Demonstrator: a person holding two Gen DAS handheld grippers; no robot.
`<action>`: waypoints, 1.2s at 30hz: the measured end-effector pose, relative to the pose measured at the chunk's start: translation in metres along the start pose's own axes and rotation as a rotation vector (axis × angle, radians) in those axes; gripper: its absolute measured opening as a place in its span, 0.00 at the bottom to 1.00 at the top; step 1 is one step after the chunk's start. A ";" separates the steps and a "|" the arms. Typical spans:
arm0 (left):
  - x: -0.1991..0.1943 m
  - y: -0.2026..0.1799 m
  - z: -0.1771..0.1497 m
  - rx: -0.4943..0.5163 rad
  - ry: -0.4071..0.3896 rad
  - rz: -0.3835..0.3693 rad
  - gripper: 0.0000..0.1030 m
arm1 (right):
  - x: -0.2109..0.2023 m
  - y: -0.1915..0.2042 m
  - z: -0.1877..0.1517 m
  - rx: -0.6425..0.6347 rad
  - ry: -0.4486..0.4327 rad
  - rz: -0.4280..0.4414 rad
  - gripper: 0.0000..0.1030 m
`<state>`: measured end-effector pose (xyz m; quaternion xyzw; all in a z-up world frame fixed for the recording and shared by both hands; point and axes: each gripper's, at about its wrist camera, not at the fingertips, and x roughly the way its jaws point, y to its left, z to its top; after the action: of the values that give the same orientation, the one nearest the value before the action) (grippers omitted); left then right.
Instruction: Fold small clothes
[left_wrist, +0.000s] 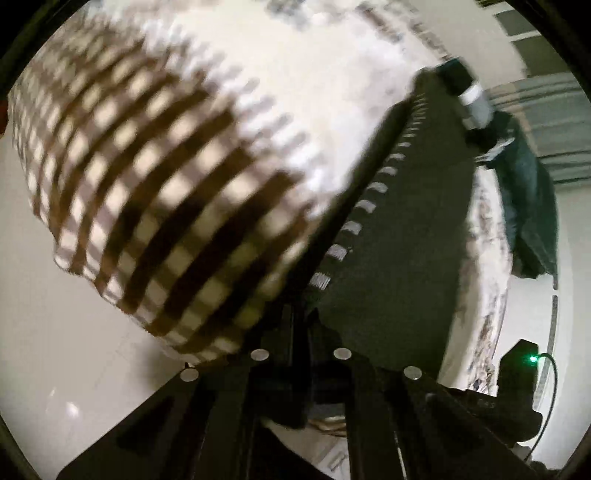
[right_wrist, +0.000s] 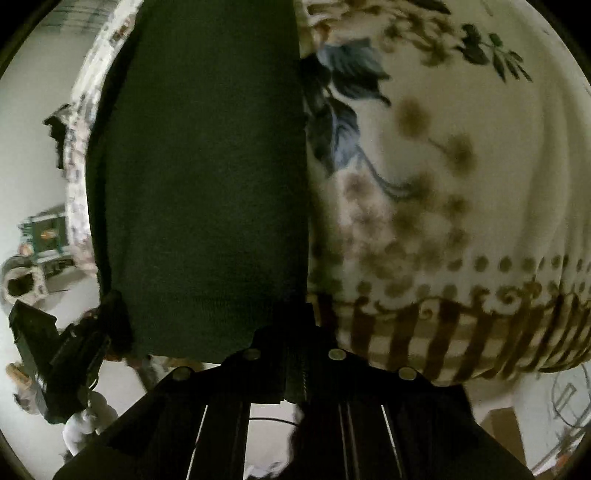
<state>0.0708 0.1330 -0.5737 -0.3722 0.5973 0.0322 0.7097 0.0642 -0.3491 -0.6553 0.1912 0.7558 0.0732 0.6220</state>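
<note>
Much of both views is smeared by motion blur, so fine detail is hard for you to read. In your left wrist view, the checked brown-and-cream border of the bedcover (left_wrist: 155, 206) fills the left side, its pattern streaked; the pale floor (left_wrist: 74, 350) shows below its hanging edge. To the right of it lies the dark green garment (left_wrist: 413, 229), a soft knit-looking cloth with a row of short white dashes along its long left edge. Your left gripper (left_wrist: 301, 332) has its black fingers drawn together on the near corner of that garment, the cloth pinched between them. At the garment's far end, near the bedcover's far edge, you can make out the other gripper, only a blurred dark shape with a pale band.

In your right wrist view, the garment (right_wrist: 199, 177) runs as a long, straight-sided dark panel up the left half, its top cut off by the frame. The bedcover (right_wrist: 461, 166) beside it is cream with blue leaves, brown blossoms, a dotted band and brown stripes at its near edge. Your right gripper (right_wrist: 295, 328) is closed on the garment's near right corner, though the fingertips are lost in shadow.
</note>
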 end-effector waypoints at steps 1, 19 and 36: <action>0.012 0.006 0.002 -0.003 0.030 0.006 0.04 | 0.010 0.004 0.002 0.010 0.010 -0.026 0.06; 0.028 -0.162 0.169 0.358 -0.035 -0.055 0.59 | -0.051 -0.006 0.147 0.222 -0.092 0.132 0.51; 0.156 -0.270 0.361 0.499 -0.047 -0.062 0.59 | -0.118 0.010 0.450 0.240 -0.466 0.263 0.65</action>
<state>0.5446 0.0805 -0.5743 -0.2027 0.5583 -0.1294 0.7940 0.5199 -0.4421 -0.6416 0.3712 0.5646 0.0172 0.7370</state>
